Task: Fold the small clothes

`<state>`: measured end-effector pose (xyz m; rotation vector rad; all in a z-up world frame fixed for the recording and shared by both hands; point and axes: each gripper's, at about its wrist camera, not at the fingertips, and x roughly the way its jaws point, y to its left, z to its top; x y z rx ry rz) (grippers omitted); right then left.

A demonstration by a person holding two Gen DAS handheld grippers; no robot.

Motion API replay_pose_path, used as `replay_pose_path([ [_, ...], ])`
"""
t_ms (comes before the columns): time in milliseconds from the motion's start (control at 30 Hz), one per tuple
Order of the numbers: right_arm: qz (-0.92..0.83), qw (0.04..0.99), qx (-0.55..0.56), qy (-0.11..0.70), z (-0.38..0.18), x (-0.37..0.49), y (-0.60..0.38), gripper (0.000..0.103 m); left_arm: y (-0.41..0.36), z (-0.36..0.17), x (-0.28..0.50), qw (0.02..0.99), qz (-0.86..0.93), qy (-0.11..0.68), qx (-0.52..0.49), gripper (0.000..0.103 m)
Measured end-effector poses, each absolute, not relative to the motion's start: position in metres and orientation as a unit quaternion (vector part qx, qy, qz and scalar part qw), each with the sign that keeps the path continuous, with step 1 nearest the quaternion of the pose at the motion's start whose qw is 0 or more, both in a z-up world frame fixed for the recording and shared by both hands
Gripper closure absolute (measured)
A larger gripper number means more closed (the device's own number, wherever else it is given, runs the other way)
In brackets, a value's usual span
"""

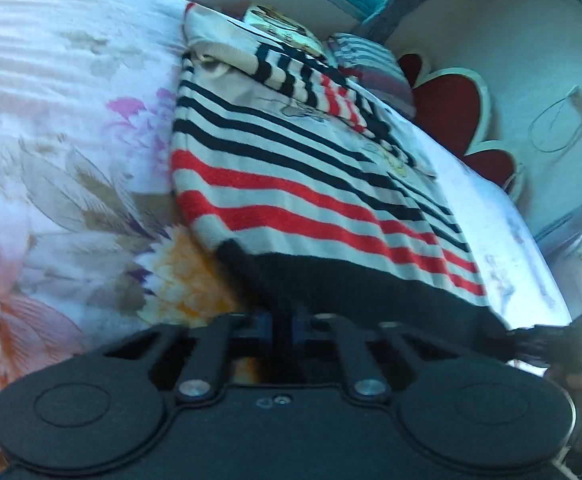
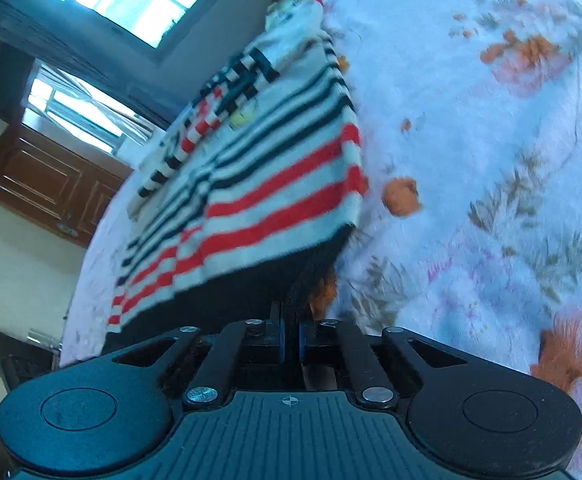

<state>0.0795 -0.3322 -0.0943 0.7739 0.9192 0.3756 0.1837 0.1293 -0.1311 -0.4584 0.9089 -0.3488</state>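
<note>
A striped sweater (image 1: pixel 291 184) lay flat on the flowered bed (image 1: pixel 71 140), its dark hem at the near edge. The left hand-held gripper (image 1: pixel 281 322) and right hand-held gripper (image 2: pixel 290 324) were each clamped shut on a hem corner. A thin pinch could slip, or snag the bedcover beneath, skewing the fold.

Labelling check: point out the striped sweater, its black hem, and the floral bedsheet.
striped sweater (image 1: pixel 291 184), left wrist view, red stripe mid-body.
black hem (image 1: pixel 351 284), left wrist view, middle of band.
floral bedsheet (image 2: pixel 471 140), right wrist view, bare patch.
</note>
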Motion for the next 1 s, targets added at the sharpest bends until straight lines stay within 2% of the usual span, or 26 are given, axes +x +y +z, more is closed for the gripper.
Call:
replay_pose_path([
  [100,0.208,0.827,0.359,0.379,-0.067,0.065,-0.340,0.098,0.145,-0.107,0.164,0.877,-0.182,0.357,-0.265,0.096],
  [167,0.199,0.827,0.344,0.398,-0.075,0.067,-0.338,0.098,0.147,-0.109,0.164,0.880,-0.163,0.369,-0.249,0.096],
  [267,0.167,0.798,0.343,0.466,-0.112,0.079,-0.331,0.098,0.141,-0.140,0.173,0.864,-0.135,0.423,-0.237,0.096],
  [367,0.171,0.793,0.398,0.429,-0.107,0.077,-0.341,0.098,0.149,-0.138,0.170,0.858,-0.128,0.412,-0.279,0.097],
  [667,0.180,0.805,0.398,0.402,-0.079,0.097,-0.337,0.098,0.156,-0.126,0.169,0.855,-0.124,0.376,-0.335,0.097],
  [1000,0.184,0.831,0.406,0.332,-0.010,0.155,-0.343,0.098,0.162,-0.068,0.221,0.869,-0.143,0.320,-0.349,0.097],
])
